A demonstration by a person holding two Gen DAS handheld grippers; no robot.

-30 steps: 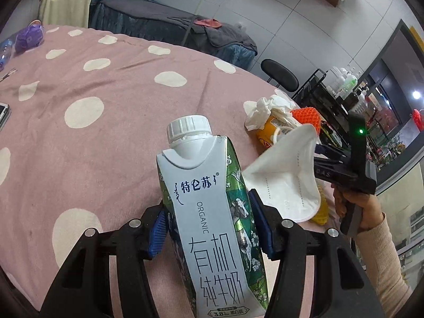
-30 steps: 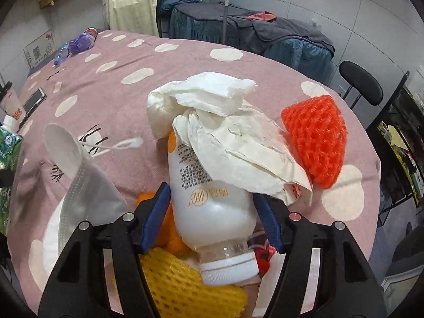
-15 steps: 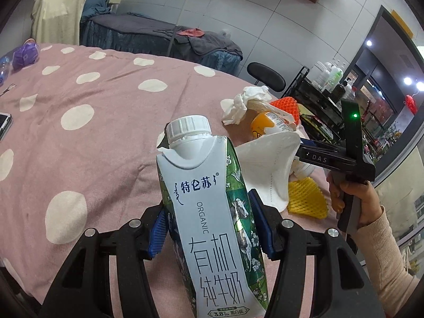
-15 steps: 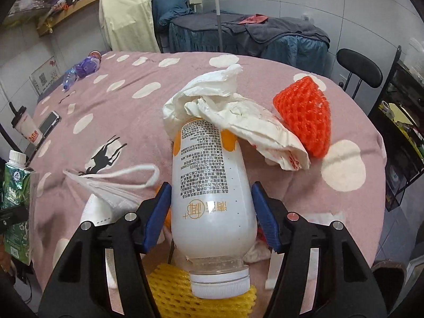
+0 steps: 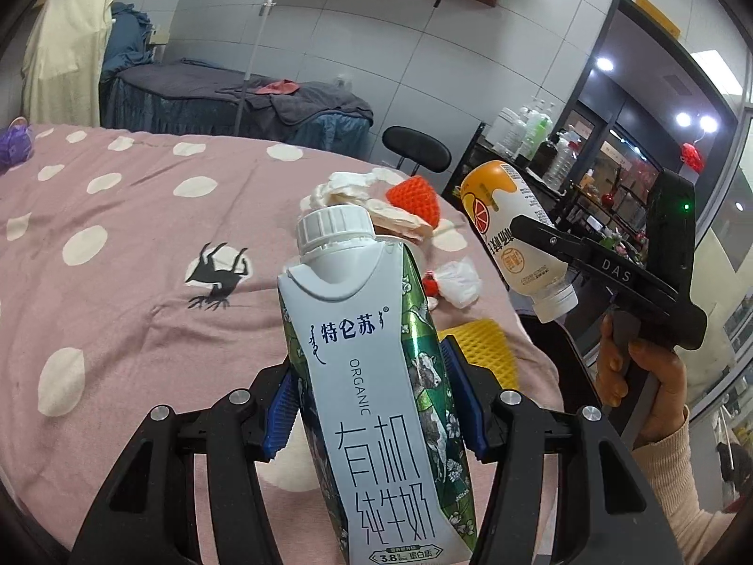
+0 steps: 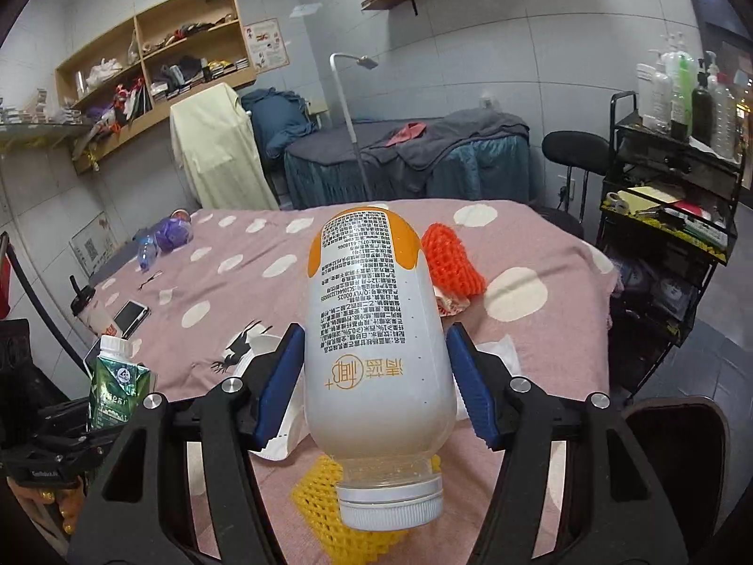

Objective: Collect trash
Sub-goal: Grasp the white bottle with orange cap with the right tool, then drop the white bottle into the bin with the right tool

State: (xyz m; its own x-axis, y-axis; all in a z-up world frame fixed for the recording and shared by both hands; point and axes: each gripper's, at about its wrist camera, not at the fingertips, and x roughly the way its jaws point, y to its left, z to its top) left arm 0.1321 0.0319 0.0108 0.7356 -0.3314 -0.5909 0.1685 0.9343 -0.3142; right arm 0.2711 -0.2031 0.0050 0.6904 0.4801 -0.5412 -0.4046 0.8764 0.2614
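Note:
A white and green milk carton (image 5: 367, 376) with a white screw cap stands upright between the blue pads of my left gripper (image 5: 372, 405), which is shut on it. In the right wrist view the same carton (image 6: 117, 386) shows at the lower left. My right gripper (image 6: 376, 386) is shut on a white bottle (image 6: 376, 329) with an orange base, held cap towards the camera above the pink dotted table (image 6: 282, 292). The left wrist view shows that bottle (image 5: 513, 230) raised clear of the table, a hand holding the right gripper's handle.
On the table's near right lie a red foam net (image 6: 452, 263), a yellow foam net (image 6: 324, 513), a white mask (image 6: 277, 428) and crumpled tissue (image 5: 348, 188). A phone (image 6: 132, 313) and a lidded cup (image 6: 94, 315) sit at the left. A black cart (image 6: 668, 216) stands right.
My right gripper has risen with the bottle, which has come free of the tissue pile. The mask has dropped onto the table. My left gripper has lifted a little with the carton.

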